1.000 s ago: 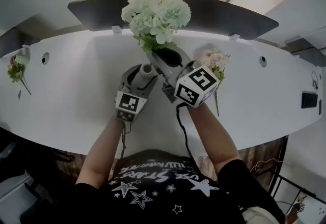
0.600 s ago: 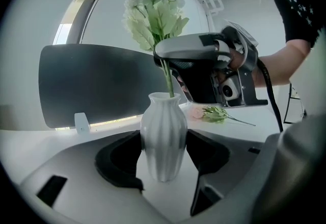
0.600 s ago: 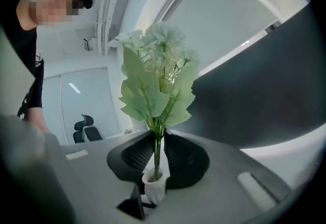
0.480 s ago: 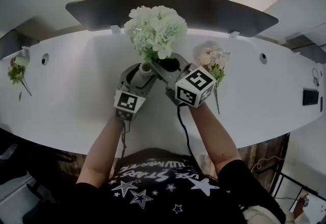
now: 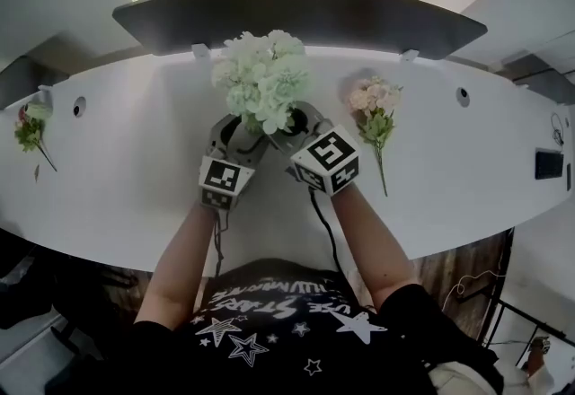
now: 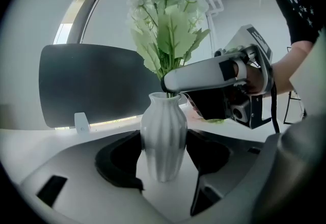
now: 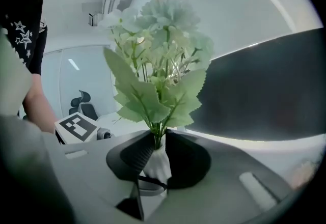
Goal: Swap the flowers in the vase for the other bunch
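Note:
A white ribbed vase (image 6: pixel 163 134) stands on the white table (image 5: pixel 135 160) between the pads of my left gripper (image 6: pixel 163 141), which is shut on its belly. The white-green bunch (image 5: pixel 260 74) stands upright with its stems in the vase mouth. My right gripper (image 7: pixel 159 139) is closed on those stems just above the vase neck (image 7: pixel 157 164). Its jaws have just been opening a little, and the pads still touch the stems. In the head view both grippers, left (image 5: pixel 232 135) and right (image 5: pixel 289 126), meet under the blooms, which hide the vase. The pink bunch (image 5: pixel 375 110) lies on the table to the right.
A small flower sprig (image 5: pixel 30 128) lies at the table's far left. A dark curved panel (image 5: pixel 296 16) runs along the table's far edge below a window. The person's arms reach in from the near edge.
My right gripper has come down and toward the left gripper with the white-green bunch, whose stems have gone into the vase. The left gripper and vase have stayed put.

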Demonstrator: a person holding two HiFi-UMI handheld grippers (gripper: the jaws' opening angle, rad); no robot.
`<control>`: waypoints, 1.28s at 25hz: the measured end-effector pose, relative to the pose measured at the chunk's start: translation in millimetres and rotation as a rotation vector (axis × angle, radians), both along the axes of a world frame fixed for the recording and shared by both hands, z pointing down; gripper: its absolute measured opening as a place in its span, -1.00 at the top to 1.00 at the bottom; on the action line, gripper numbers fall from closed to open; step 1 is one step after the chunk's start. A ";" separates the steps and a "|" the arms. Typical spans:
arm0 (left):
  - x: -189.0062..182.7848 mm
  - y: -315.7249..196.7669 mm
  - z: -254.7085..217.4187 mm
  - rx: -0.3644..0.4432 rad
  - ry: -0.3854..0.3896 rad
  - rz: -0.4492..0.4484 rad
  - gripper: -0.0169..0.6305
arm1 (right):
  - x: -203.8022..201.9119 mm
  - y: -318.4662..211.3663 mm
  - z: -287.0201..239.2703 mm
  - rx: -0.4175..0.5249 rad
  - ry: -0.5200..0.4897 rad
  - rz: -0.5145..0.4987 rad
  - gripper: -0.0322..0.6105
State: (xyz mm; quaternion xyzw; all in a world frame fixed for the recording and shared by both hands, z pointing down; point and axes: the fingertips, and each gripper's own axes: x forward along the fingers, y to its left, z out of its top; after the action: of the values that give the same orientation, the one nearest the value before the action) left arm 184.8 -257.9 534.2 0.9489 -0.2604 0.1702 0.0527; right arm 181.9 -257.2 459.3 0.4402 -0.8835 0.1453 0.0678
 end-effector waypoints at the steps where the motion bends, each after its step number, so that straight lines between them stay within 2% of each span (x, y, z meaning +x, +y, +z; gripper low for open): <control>1: -0.3 0.1 0.6 -0.003 -0.003 0.001 0.07 | 1.2 0.2 0.5 0.001 -0.011 0.018 0.67; 9: -2.0 -0.6 1.3 -0.010 -0.008 0.000 0.07 | 12.6 12.5 3.9 -0.006 -0.093 0.104 0.55; 15: -0.6 -0.9 -0.2 0.003 0.001 0.000 0.07 | 24.6 30.5 13.2 -0.032 -0.140 0.167 0.55; 21: -1.7 1.7 -0.5 -0.016 -0.007 -0.017 0.07 | 32.7 45.6 13.4 -0.039 -0.143 0.197 0.55; 32: -28.0 21.5 -21.5 0.007 0.009 -0.042 0.04 | 25.8 75.7 -4.4 -0.003 -0.117 0.229 0.55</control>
State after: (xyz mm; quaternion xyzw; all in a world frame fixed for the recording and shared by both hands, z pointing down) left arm 156.7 -236.4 512.8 0.9443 -0.2803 0.1638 0.0542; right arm 207.7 -181.5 454.9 0.5288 -0.8297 0.1790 -0.0004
